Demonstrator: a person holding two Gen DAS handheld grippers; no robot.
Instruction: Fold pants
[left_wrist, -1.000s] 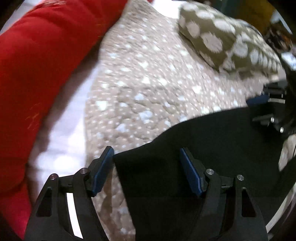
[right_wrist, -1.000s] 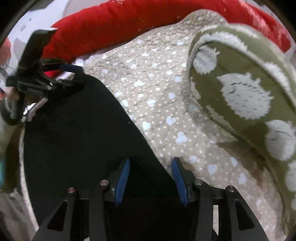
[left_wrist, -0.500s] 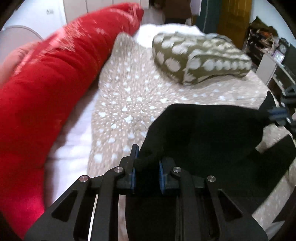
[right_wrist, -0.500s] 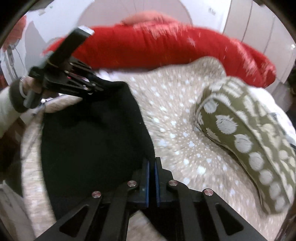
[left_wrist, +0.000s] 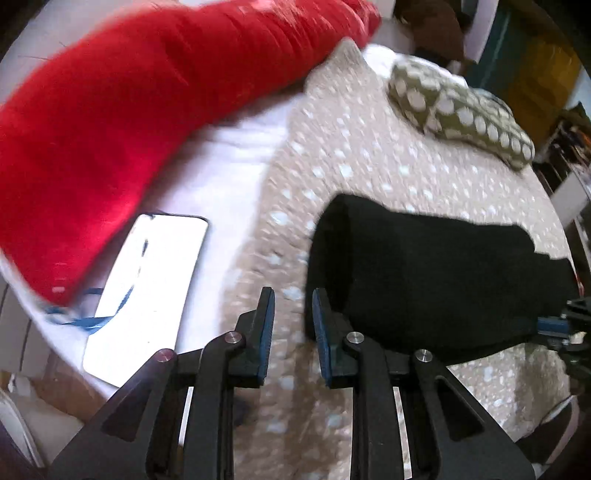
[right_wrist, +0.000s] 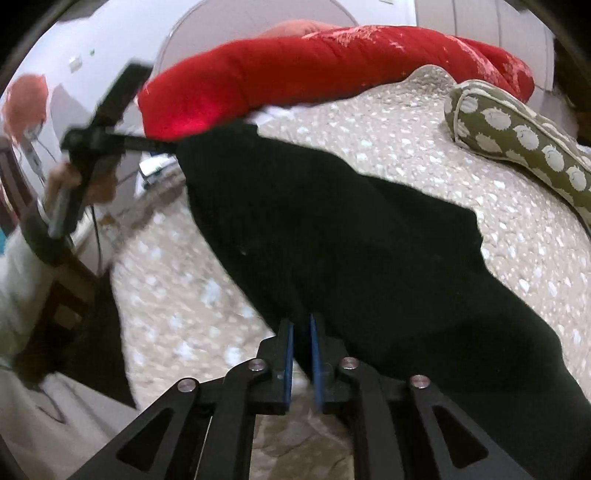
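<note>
Pants, black and folded over on themselves, lie on the spotted bedspread just ahead and to the right of our left gripper, and run straight out from between the blades of our right gripper.

We judge them soft, limp and light: they sag and bunch wherever unsupported, so we would take hold at an edge or corner of the doubled layer, pinching both plies, not the middle.

Our left jaws stand partly open with nothing between them; the rounded fold edge is just beside the right blade, not gripped. Our right jaws are nearly closed, with only a narrow slit; dark cloth sits at their tips, but we cannot tell whether they actually pinch it.

The left view alone shows a white phone with a blue cord left of the jaws, beside the red bolster. The right view alone shows the person's hand on the left gripper's handle and the pants' full length. Both show the olive dotted pillow far ahead to the right.
</note>
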